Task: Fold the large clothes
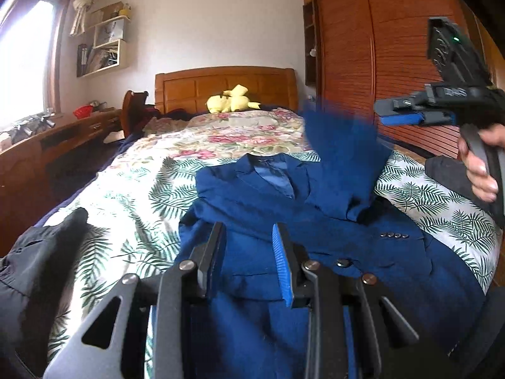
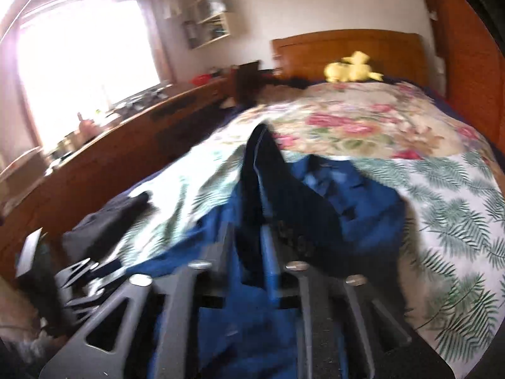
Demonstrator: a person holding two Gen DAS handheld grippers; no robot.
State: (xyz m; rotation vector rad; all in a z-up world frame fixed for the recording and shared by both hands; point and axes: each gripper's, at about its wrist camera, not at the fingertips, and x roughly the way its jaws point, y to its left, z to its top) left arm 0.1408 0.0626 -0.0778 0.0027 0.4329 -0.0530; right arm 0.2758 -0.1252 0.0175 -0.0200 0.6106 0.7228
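A blue jacket (image 1: 252, 189) is seen spread face up on the leaf-print bed (image 1: 135, 195), near its foot edge and towards the right side, collar turned to the headboard (image 1: 189, 85). The left gripper (image 1: 247, 225) is held low over the jacket's lower front, its jaws set at a narrow gap with nothing visibly pinched between them. The right gripper (image 1: 383, 112) is raised above the bed's right edge, gripped by a hand (image 1: 479, 170). One sleeve (image 1: 341, 139) is lifted off the jacket, blurred, just beside that gripper's tips; in the right wrist view dark cloth is seen running between the fingers, but whether it is clamped cannot be told. A black garment (image 1: 47, 252) lies at the left foot corner, and a yellow plush toy (image 1: 232, 99) is set against the headboard
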